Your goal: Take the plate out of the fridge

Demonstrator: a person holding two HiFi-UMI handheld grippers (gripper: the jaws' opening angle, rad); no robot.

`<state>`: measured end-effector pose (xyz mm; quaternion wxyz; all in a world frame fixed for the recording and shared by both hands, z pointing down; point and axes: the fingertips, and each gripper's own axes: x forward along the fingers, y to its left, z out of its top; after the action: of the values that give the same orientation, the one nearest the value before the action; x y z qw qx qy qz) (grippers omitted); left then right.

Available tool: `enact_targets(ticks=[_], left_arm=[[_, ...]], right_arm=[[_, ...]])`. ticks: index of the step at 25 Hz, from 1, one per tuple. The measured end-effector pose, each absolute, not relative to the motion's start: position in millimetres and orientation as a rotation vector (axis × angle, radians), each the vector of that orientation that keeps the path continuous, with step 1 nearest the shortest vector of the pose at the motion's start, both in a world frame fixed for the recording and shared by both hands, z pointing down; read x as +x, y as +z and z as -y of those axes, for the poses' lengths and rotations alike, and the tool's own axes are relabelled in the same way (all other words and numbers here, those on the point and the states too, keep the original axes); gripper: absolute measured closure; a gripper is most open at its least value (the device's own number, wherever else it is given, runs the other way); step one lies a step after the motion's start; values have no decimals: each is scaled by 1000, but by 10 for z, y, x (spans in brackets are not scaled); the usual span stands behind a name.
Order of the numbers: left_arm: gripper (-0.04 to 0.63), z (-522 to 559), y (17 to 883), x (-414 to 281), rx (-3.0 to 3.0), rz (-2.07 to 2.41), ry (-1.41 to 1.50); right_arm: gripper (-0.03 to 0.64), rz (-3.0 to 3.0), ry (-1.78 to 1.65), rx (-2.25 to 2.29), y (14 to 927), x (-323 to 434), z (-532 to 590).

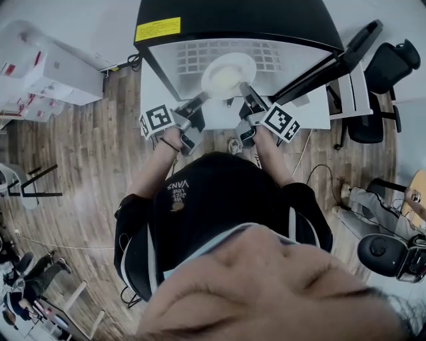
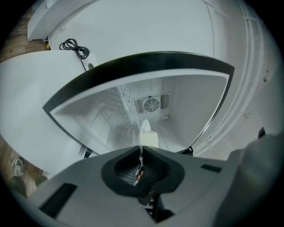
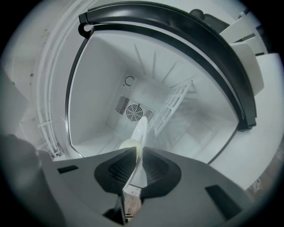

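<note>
Plate [image 1: 228, 74], pale and stiff, within the opening of the fridge [image 1: 233, 26]. Left gripper [image 1: 204, 98] and right gripper [image 1: 244, 88] are each clamped on its thin rim, at opposite sides. I judge it light, slick and breakable, so I keep both rim grips level. The open door [image 1: 333, 60] bounds the right; free room lies toward me.

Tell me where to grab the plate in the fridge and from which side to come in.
Grip the plate by the thin rim of its near edge, coming in level through the open front of the fridge. It lies flat and shallow, so only the rim fits between jaws. The left tongs and right tongs clamp it there, one on either side.
</note>
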<state>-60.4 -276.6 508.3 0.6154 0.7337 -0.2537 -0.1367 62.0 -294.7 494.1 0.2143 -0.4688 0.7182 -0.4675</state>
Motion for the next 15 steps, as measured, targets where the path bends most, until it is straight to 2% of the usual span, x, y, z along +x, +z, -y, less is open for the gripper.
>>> enact_targets(ticks=[15], left_arm=[[568,2415,5098,-794,1713,478,-254]], right_arm=[[565,-1885,-1274,-1375,5014,431,2475]])
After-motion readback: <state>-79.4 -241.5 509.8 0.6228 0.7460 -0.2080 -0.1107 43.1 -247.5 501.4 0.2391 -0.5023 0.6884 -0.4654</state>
